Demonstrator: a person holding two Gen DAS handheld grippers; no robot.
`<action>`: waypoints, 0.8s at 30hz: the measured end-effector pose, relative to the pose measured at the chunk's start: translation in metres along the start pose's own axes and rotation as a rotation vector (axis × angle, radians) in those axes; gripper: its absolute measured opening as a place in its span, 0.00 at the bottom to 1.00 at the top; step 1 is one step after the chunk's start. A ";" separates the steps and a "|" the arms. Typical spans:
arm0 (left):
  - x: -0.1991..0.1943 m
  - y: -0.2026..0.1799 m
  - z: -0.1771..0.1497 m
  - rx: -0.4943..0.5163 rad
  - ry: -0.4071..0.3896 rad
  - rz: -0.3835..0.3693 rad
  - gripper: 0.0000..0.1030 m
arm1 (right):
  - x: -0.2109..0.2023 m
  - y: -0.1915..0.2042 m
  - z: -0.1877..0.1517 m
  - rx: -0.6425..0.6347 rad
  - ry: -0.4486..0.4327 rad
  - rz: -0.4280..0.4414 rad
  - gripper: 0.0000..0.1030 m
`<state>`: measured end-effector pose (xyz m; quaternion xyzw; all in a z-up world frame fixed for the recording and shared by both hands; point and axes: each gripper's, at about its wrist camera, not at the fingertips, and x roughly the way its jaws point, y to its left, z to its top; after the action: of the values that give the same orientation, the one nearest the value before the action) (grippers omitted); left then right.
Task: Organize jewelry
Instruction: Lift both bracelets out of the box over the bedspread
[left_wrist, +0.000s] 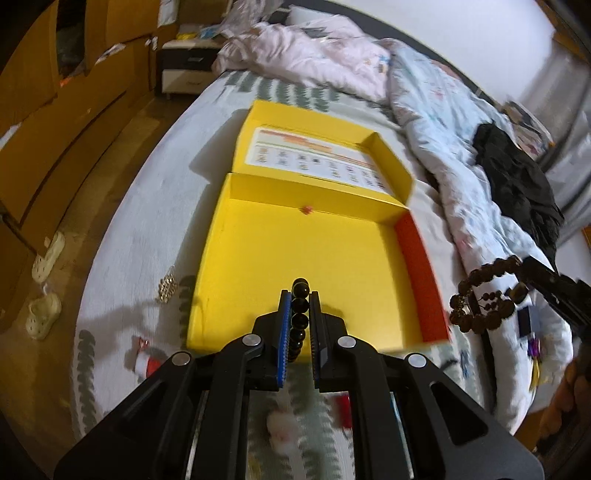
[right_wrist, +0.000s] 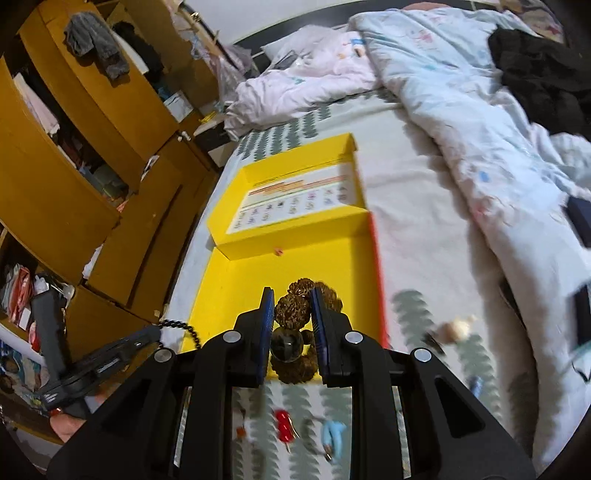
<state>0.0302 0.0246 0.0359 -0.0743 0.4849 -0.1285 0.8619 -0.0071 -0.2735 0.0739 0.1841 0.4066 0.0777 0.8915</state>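
An open yellow box (left_wrist: 295, 251) lies on the bed, its lid (left_wrist: 317, 151) folded back; it also shows in the right wrist view (right_wrist: 240, 280). My left gripper (left_wrist: 299, 299) is shut on a black bead bracelet (left_wrist: 300, 314), held above the box's near edge. My right gripper (right_wrist: 293, 301) is shut on a brown rough-bead bracelet (right_wrist: 293, 310), above the box's near end. In the left wrist view that brown bracelet (left_wrist: 480, 295) hangs from the right gripper (left_wrist: 517, 273) past the box's right wall. In the right wrist view the black beads (right_wrist: 181, 326) trail from the left gripper (right_wrist: 157, 332).
A gold chain piece (left_wrist: 167, 286) lies on the sheet left of the box. Small trinkets lie near the bed's front: a red one (right_wrist: 284, 424), a blue one (right_wrist: 332, 435), a shell (right_wrist: 456, 326). Rumpled duvets (left_wrist: 424, 92), black clothing (left_wrist: 517, 184) and yellow wardrobes (right_wrist: 74, 166) surround.
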 end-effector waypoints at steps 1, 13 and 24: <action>-0.005 -0.005 -0.006 0.022 -0.004 0.003 0.09 | -0.005 -0.005 -0.004 0.005 -0.002 -0.008 0.20; -0.033 -0.057 -0.095 0.234 0.030 -0.048 0.09 | -0.022 -0.074 -0.026 0.098 -0.007 -0.049 0.20; -0.019 -0.086 -0.155 0.363 0.166 -0.162 0.09 | 0.030 -0.108 0.008 0.136 0.047 -0.091 0.20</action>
<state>-0.1244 -0.0528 -0.0073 0.0543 0.5157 -0.2883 0.8050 0.0173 -0.3666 0.0149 0.2236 0.4396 0.0139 0.8698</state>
